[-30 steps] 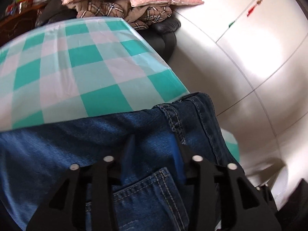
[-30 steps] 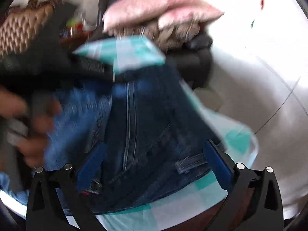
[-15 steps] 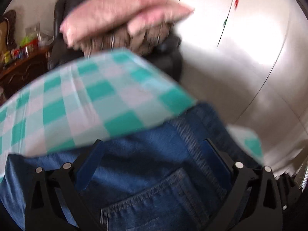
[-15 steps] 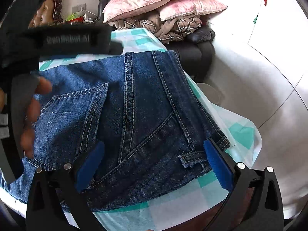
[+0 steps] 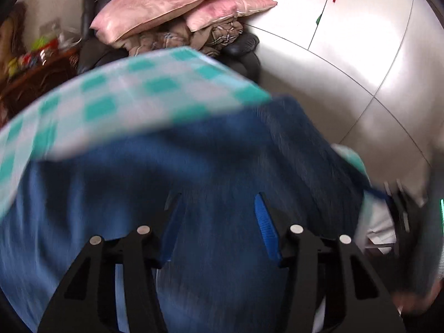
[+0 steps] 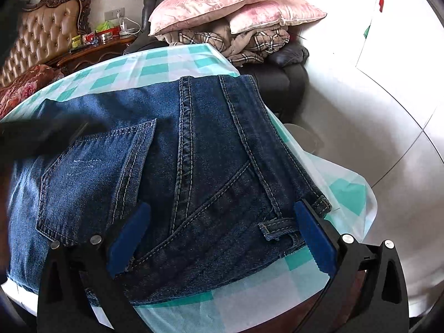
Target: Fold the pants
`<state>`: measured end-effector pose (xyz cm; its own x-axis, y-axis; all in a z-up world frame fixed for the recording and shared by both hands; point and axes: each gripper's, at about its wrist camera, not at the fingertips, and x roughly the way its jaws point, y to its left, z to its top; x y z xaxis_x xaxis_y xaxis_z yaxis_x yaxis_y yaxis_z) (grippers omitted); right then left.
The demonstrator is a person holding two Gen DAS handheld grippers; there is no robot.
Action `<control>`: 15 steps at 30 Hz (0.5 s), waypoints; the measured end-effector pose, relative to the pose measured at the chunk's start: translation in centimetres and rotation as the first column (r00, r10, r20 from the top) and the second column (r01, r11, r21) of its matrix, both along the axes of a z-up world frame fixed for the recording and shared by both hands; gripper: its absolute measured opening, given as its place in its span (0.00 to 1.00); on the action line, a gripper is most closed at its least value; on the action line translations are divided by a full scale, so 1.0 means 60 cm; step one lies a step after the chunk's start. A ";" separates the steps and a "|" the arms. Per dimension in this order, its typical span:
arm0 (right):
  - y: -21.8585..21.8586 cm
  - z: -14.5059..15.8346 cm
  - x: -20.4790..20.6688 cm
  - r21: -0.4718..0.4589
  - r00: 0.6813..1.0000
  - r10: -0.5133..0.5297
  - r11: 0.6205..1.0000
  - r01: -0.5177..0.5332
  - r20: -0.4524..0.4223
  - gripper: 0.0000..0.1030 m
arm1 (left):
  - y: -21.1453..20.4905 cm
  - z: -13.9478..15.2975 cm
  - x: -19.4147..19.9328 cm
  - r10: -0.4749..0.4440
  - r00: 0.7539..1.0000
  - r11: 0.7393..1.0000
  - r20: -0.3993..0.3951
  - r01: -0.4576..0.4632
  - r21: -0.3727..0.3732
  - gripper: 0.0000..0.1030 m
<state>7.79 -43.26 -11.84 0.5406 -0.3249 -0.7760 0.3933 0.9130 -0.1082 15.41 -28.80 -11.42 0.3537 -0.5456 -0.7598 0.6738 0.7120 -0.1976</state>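
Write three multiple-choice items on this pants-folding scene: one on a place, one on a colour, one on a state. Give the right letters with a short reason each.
1. Where do the jeans lie?
A. On the checked tablecloth
B. On the armchair
C. On the floor

2. What colour are the two pillows stacked on the blankets?
A. Green
B. Pink
C. White

3. How does the right gripper stand?
A. Shut on the waistband
B. Shut on a pillow
C. Open, fingers spread over the denim

Answers: 1 A, teal-and-white cloth shows all round the jeans. 2 B, both are pink in either view. 3 C, a wide gap between the blue pads, nothing pinched.
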 end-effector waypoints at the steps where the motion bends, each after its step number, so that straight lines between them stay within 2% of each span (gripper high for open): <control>1: -0.001 0.001 0.000 0.001 1.000 0.001 1.000 -0.001 -0.003 0.95 | 0.045 -0.008 -0.018 0.047 0.999 0.999 0.005 -0.047 -0.005 0.52; 5: -0.003 0.003 0.004 0.007 1.000 0.005 1.000 -0.005 -0.020 0.95 | 0.236 -0.029 -0.087 0.200 0.980 0.979 0.016 -0.200 -0.045 0.53; 7: -0.001 0.004 0.007 0.000 1.000 0.004 1.000 -0.004 -0.027 0.95 | 0.340 -0.037 -0.110 0.296 0.955 0.954 0.025 -0.294 -0.051 0.54; 8: -0.001 0.005 0.008 -0.003 1.000 0.003 1.000 -0.003 -0.029 0.95 | 0.413 -0.042 -0.117 0.393 0.919 0.918 0.015 -0.392 -0.063 0.54; 10: 0.004 0.008 0.010 -0.019 0.999 -0.004 1.000 0.003 -0.040 0.95 | 0.527 -0.049 -0.124 0.491 0.871 0.861 -0.026 -0.489 -0.136 0.53; 11: 0.007 0.010 0.012 -0.032 0.998 -0.014 0.999 0.013 -0.054 0.95 | 0.587 -0.051 -0.127 0.560 0.828 0.816 -0.039 -0.559 -0.149 0.53; 14: 0.035 0.033 0.023 -0.087 0.997 -0.037 0.996 0.031 -0.072 0.95 | 0.718 -0.056 -0.138 0.736 0.676 0.677 0.046 -0.732 -0.076 0.75; 15: 0.051 0.047 0.025 -0.103 0.999 -0.023 0.995 0.018 -0.049 0.95 | 0.755 -0.062 -0.140 0.766 0.638 0.642 0.072 -0.764 -0.058 0.69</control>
